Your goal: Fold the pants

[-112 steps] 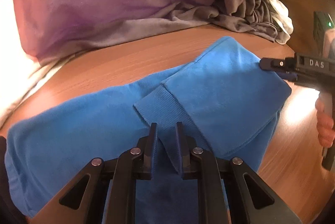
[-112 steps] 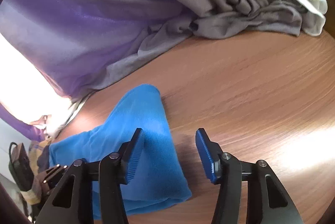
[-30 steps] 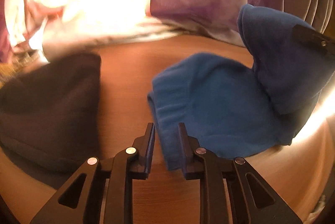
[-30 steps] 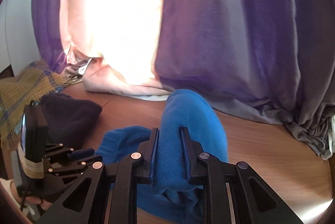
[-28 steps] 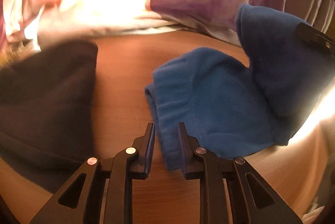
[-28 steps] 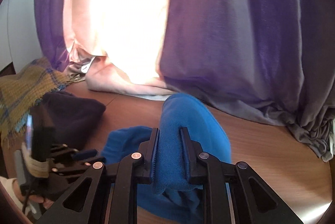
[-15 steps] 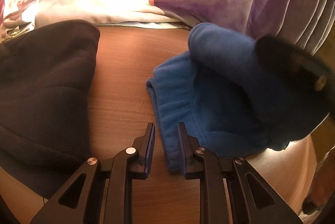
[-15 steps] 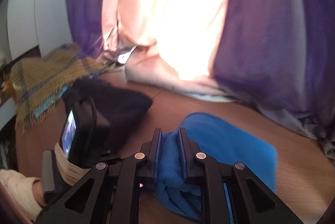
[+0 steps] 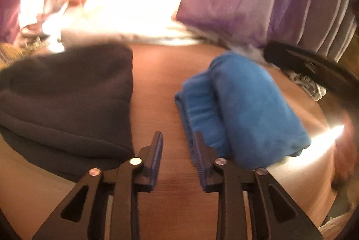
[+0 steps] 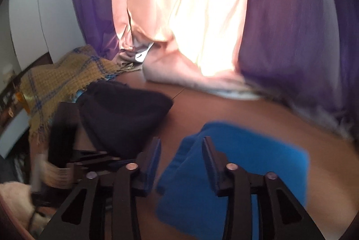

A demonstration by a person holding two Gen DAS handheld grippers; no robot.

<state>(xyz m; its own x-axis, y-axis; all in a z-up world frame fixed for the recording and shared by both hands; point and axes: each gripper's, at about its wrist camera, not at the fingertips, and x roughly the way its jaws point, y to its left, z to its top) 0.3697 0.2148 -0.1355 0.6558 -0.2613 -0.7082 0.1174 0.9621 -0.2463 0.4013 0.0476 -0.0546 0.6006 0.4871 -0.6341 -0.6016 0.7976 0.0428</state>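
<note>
At the far left of the right wrist view a yellow plaid blanket (image 10: 65,80) lies bunched against a white wall, and just beside it, nearer the middle, sits a folded dark garment (image 9: 67,96) on the wooden table (image 9: 154,87). The left gripper (image 9: 177,148) hovers over bare wood between that dark garment and the blue pants (image 9: 244,110); its jaws are opening, nothing lies between them, and the right-hand finger (image 9: 198,150) stands just beside the near left edge of the pants, though whether it touches the cloth cannot be told. The pants lie folded into a thick bundle right of centre on the table, the upper layer rolled over so that a narrow strip of the lower layer shows along its left side. In the right wrist view the right gripper (image 10: 180,154) is over the near left corner of the pants; its jaws are opening, the fabric shows in the gap between them, and the pads do not press on it. Behind the table hang purple curtains (image 10: 291,38) with a bright pale curtain (image 10: 197,15) in the middle, their hems pooling on the far edge of the wood. The picture is blurred on the right, where a dark shape of the other tool (image 9: 314,69) crosses the left wrist view.
</note>
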